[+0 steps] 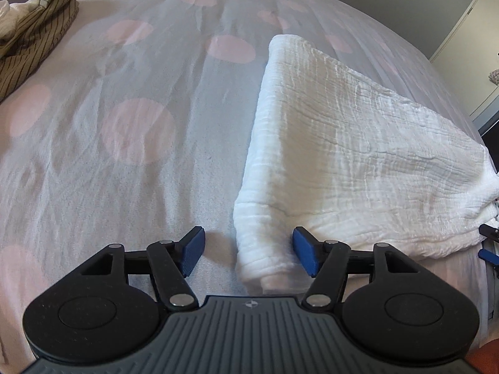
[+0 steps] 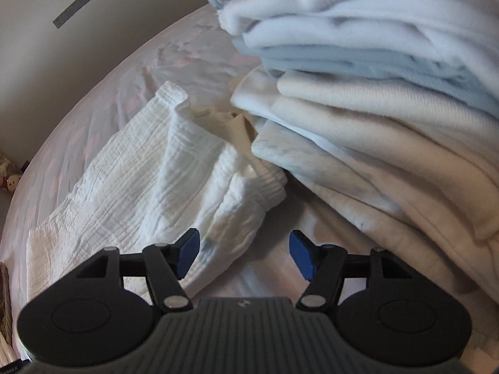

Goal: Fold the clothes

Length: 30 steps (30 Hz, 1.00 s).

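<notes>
White crinkled muslin cloth point(image 1: 352, 143), folded into a long strip, lies on the pale bed sheet with pink dots point(image 1: 131, 124), its near corner between the released jaws of the left gripper point(image 1: 248, 254). The right gripper point(image 2: 243, 255) hangs over its other end with jaws spread, gripping nothing. Beside it rises a stack of folded cream, white and pale-blue garments point(image 2: 389, 99); a striped tan garment point(image 1: 34, 37) lies well apart.

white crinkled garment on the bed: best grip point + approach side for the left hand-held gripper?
Grip the near folded corner of the white crinkled garment, the thick rolled edge lying between the open jaws of the left hand-held gripper. Come from the near side, angled down onto the bedspread. The layers bunch there into a raised ridge, so one pinch probably catches them all; the flat middle offers no edge.
</notes>
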### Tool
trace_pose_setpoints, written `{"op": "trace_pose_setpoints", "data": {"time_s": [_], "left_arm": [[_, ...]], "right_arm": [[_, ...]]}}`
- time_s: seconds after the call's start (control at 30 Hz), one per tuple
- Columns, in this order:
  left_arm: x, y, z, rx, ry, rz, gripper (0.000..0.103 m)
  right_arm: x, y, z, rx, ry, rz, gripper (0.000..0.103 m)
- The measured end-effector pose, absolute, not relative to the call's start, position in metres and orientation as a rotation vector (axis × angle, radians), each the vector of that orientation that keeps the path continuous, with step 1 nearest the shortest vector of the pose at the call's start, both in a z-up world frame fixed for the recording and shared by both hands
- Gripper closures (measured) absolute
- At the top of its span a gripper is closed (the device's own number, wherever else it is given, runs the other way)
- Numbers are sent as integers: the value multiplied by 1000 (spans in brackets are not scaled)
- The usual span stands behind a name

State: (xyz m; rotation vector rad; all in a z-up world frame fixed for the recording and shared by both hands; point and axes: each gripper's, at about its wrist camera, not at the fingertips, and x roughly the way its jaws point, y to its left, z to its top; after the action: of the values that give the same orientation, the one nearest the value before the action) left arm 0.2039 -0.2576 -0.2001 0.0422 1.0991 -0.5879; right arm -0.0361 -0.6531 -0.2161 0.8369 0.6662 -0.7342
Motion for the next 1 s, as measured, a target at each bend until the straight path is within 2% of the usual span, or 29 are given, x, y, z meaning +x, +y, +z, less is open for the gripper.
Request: {"op": "trace_pose_setpoints", "data": {"time_s": [0.2,0.27,0.37,0.47,0.5,0.57,0.73,1.0], "left_arm": [[195,-272,-205,80,1044,-602,44],[193,-275,-204,77,1028,-614,58],[192,-275,-203,49,1024,-637,72],[192,-273,-203,22,1025,-647,82],[192,-273,-202,15,1027,-648,84],[192,-273,-201,3,1031,-649,88],[195,-272,-186,20,1035,-654,91],[196,-255,-115,157,957,-660,92]], "right_arm": [[-23,-660,-229,847,612,-705,32],[-18,-660,-230,850,594,-685,28],[-20,-658,-230,892,549,-651,27],[-24,-660,-232,940,514,-646,28],[-24,-661,-233,937,522,-656,32],[-23,-660,-234,918,550,-673,74],[-23,-649,-219,881,581,-666,84],[-22,-626,-164,867,629,-603,87]]}}
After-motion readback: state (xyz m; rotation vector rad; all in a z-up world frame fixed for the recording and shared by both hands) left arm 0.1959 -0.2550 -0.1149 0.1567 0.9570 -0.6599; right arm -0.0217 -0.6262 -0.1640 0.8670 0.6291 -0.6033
